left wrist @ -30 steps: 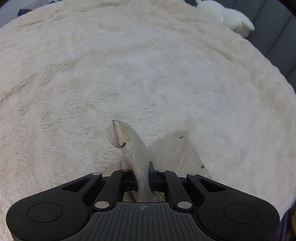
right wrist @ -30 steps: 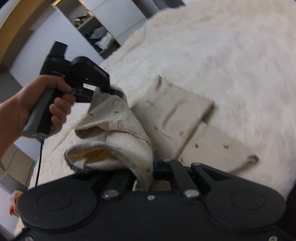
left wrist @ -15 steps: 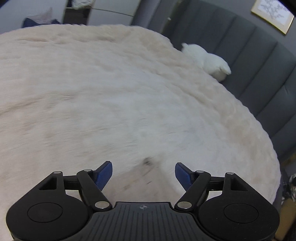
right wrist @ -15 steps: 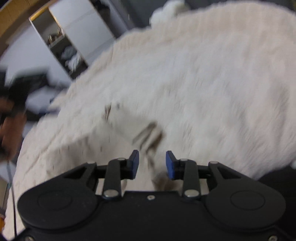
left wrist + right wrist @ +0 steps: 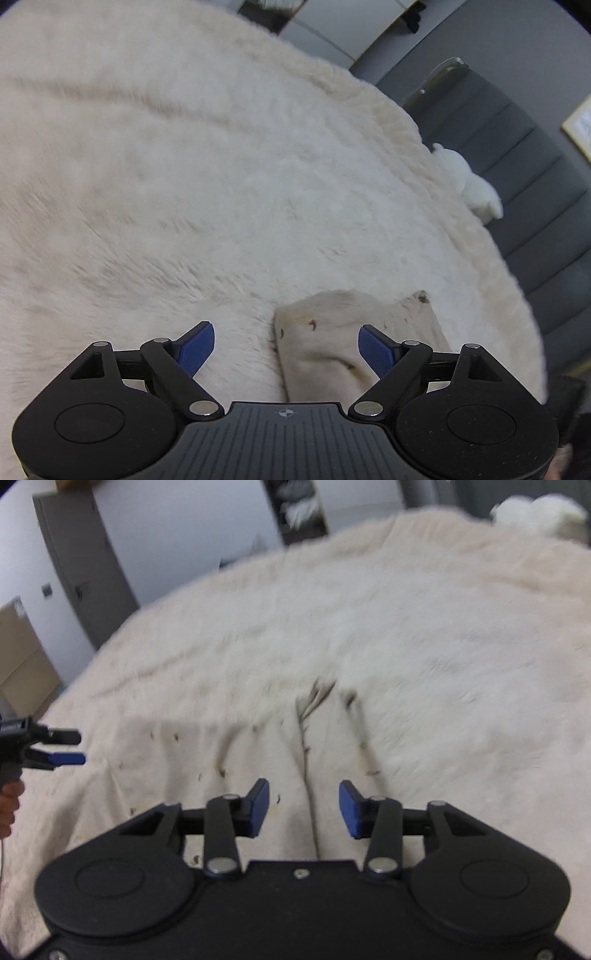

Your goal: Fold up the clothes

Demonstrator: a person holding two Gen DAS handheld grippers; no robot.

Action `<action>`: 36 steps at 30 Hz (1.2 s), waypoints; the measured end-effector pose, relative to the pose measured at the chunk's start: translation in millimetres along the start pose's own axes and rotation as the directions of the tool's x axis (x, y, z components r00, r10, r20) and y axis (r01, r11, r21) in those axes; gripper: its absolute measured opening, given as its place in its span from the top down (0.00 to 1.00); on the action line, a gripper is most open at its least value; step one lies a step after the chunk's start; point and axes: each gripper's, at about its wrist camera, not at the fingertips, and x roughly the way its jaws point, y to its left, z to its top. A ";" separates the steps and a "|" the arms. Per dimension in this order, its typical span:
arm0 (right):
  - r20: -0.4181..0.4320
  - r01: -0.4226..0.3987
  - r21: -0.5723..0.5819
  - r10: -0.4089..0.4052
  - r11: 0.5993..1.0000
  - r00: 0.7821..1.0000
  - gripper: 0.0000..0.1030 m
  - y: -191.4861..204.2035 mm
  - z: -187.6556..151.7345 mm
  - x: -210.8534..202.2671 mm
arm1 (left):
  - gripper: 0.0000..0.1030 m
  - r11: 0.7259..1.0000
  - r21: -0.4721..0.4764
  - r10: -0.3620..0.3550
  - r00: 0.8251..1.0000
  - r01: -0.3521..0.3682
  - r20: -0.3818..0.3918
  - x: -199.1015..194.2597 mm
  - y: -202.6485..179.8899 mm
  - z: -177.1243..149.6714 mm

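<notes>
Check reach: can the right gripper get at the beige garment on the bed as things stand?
Probably yes. The right gripper is open and empty, with the beige garment lying flat just ahead of its fingers on the furry blanket. Nothing sits between; the left gripper is off to the side.

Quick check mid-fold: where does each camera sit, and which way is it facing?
Left wrist: on the left gripper, open, facing down over the garment on the blanket.
Right wrist: on the right gripper, open above the garment; the left gripper and a hand show at the left edge.
Shared: garment, blanket, white plush.
</notes>
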 end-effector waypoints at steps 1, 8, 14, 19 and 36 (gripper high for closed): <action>-0.034 -0.012 -0.007 0.012 1.000 0.999 0.92 2.5 1.1 7.9 | 0.21 0.999 0.001 -0.034 0.999 0.034 -0.020 11.0 0.9 3.1; -0.012 0.257 -0.026 -0.257 0.966 0.966 0.98 14.1 0.5 3.5 | 0.64 0.993 -0.006 -0.115 0.987 0.116 -0.113 64.1 -1.9 29.2; 0.132 0.303 -0.201 -0.280 0.932 0.951 0.74 109.4 -39.0 -36.9 | 0.61 0.986 -0.084 -0.156 0.981 0.147 -0.112 66.2 12.6 34.4; 0.052 0.091 -0.285 -0.080 0.954 0.995 0.68 196.4 -71.1 -42.5 | 0.80 0.997 -0.041 -0.076 0.993 0.072 -0.089 55.9 3.1 35.8; 0.120 0.193 -0.259 -0.166 0.946 0.979 0.63 106.3 -22.2 -30.4 | 0.32 0.999 0.006 0.044 0.996 -0.044 0.077 -63.0 -9.7 -37.4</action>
